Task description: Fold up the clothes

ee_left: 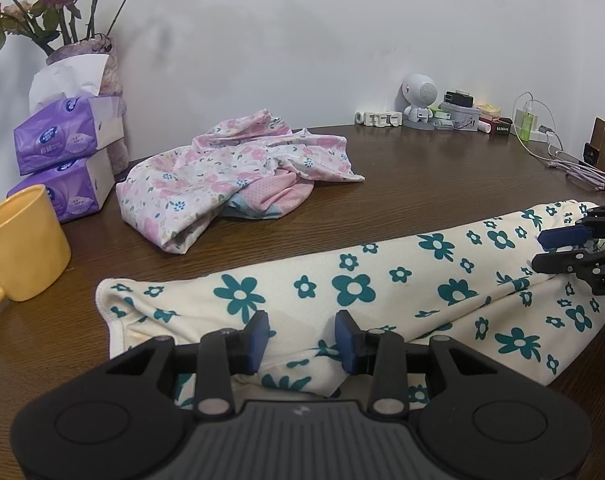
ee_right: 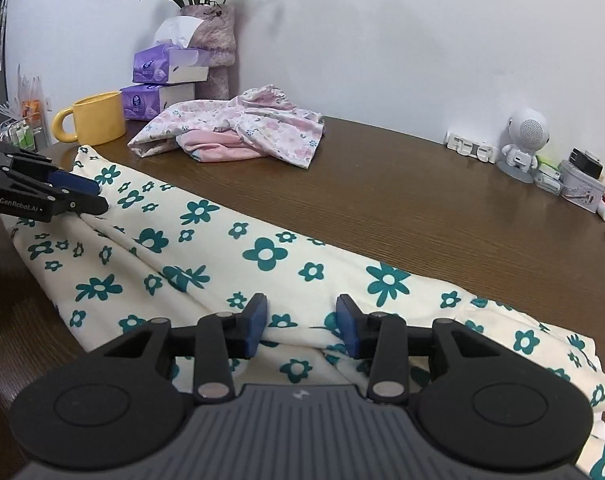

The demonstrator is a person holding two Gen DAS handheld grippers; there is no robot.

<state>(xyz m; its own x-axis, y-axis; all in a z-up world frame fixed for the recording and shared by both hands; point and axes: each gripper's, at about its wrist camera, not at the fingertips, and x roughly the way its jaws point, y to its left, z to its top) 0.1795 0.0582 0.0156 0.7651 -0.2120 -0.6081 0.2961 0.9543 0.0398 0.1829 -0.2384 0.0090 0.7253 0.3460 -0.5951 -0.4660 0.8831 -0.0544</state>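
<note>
A cream garment with teal flowers point(ee_left: 382, 280) lies folded into a long band along the front of the brown wooden table point(ee_left: 422, 200). My left gripper point(ee_left: 302, 336) hovers open over its left end, blue pads apart with fabric under them. My right gripper point(ee_right: 302, 328) stands open over the other end of the garment point(ee_right: 262, 256), and a raised fold of cloth runs between its fingers. Each gripper shows in the other's view: the right gripper point(ee_left: 562, 250) at the far right, the left gripper point(ee_right: 82, 196) at the far left. A crumpled pink floral garment point(ee_left: 230, 172) lies further back.
A yellow mug point(ee_left: 22, 244) stands at the left, with stacked purple tissue packs point(ee_left: 66, 136) and a vase of dried flowers point(ee_left: 110, 80) behind it. Along the wall at the right are a white robot figurine point(ee_left: 418, 96), small boxes and charging cables point(ee_left: 582, 168).
</note>
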